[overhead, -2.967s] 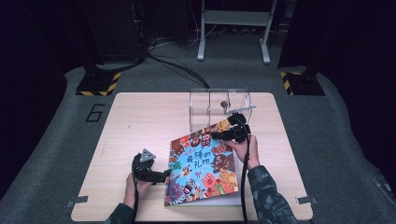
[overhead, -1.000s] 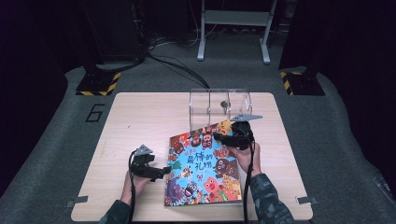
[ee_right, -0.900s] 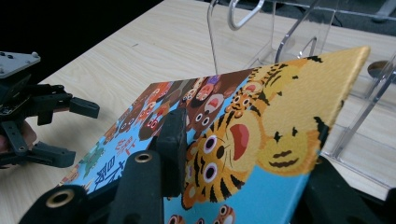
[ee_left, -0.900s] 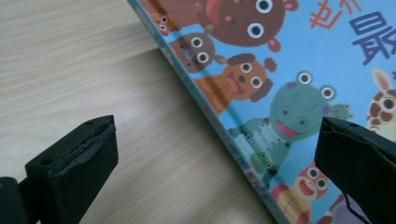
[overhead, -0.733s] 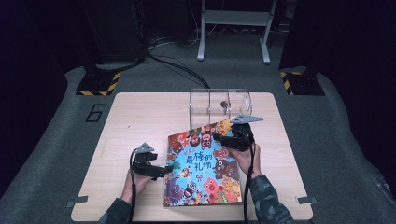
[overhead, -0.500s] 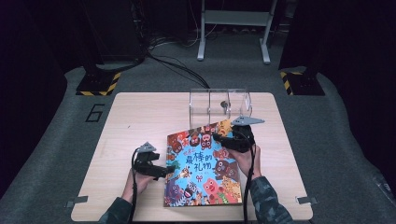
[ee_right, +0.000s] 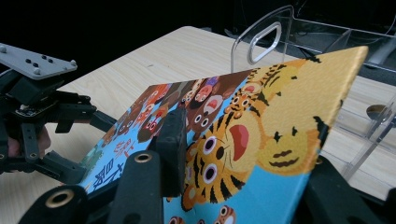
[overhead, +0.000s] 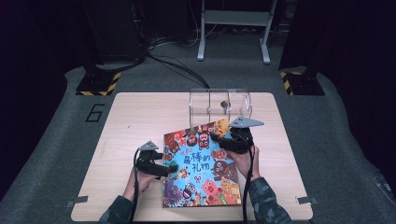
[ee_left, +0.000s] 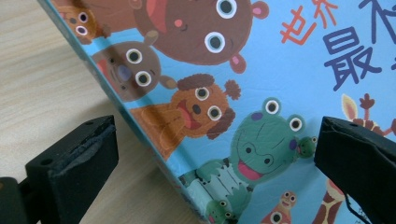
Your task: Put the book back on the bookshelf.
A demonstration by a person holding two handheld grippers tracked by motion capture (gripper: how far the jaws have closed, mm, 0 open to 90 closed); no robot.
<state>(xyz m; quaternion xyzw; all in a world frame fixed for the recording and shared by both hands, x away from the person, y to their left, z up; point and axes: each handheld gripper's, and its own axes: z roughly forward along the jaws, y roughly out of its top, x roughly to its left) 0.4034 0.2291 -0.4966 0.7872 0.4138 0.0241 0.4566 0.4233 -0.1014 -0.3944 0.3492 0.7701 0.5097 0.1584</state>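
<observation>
Picture book (overhead: 201, 168) lies on the worktop (overhead: 140, 116), far corner lifted by the right gripper (overhead: 219, 140), which is clamped on its edge. Left gripper (overhead: 170, 169) stands wide astride the spine edge. Stiff, glossy covers probably slip; grip the edges.

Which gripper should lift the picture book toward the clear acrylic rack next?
Right, probably. The right gripper is already shut on the colourful animal picture book at its far corner, raised off the table beside the clear acrylic rack. The left gripper only straddles the book's spine edge, jaws open.
</observation>
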